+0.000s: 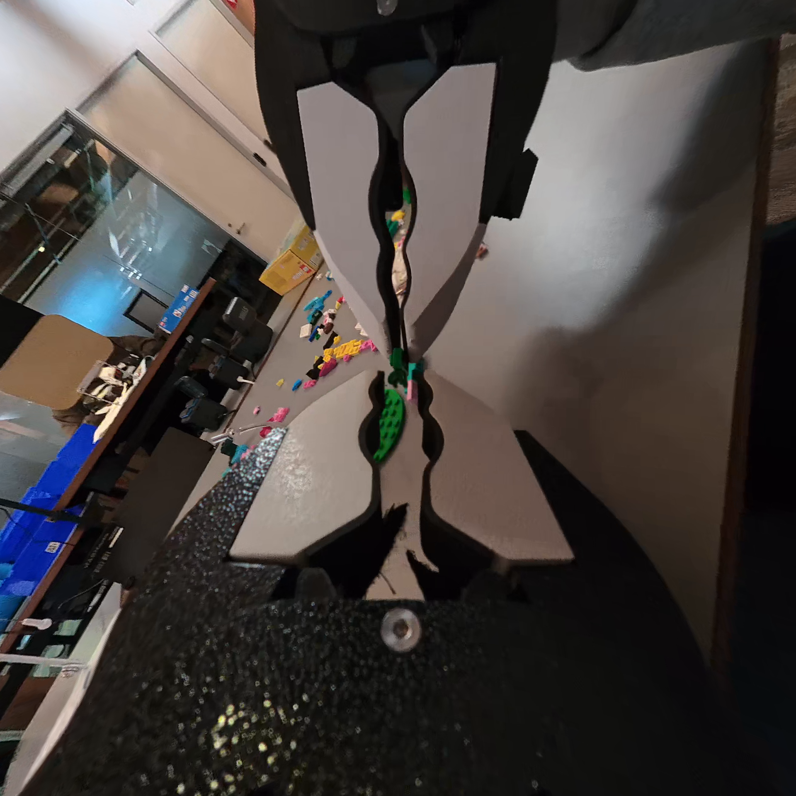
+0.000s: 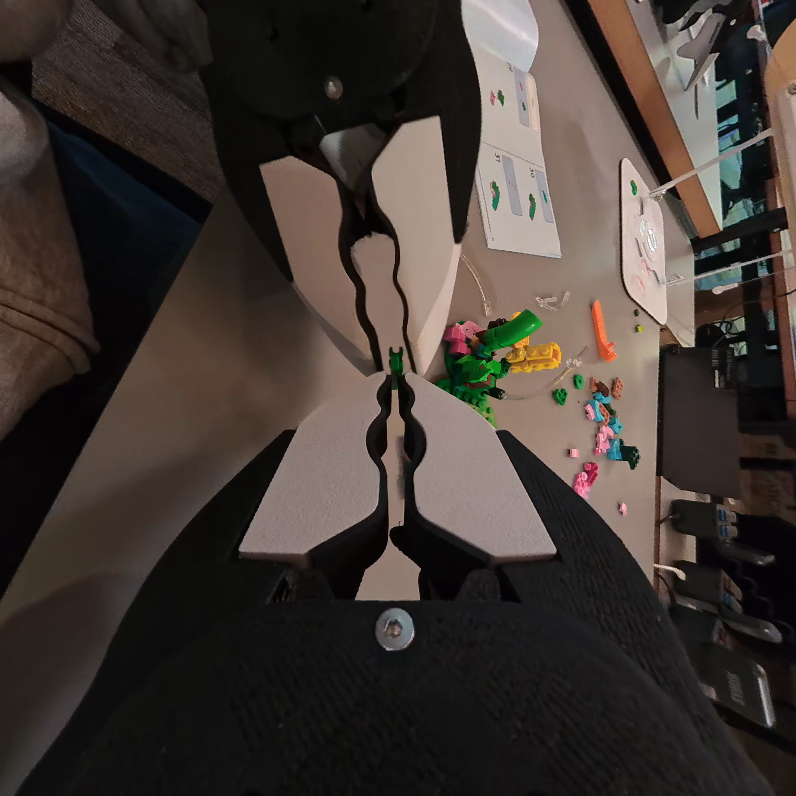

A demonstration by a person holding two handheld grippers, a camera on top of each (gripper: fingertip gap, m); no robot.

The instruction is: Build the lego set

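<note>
The two grippers meet tip to tip above the pale grey surface, each pointing at the other. The right gripper has its fingers pinched almost fully together on a small green clip piece — thin, glossy plastic with a forked end poking out beyond the tips, gripped by its flat sides so that end stays free, I'd say. The left gripper is closed to a narrow gap around a little brick assembly: dark green leafy bits, teal and pink blocks, all on a bright green studded plate lying back between the wavy black pads. It looks gripped, though exactly where the pads press is hard to make out.

Just beside the right gripper's tips sits a larger brick plant model with a curved green stem and yellow blocks. Loose pink, teal and brown bricks lie scattered beyond, an orange separator tool and an open instruction booklet farther off.
</note>
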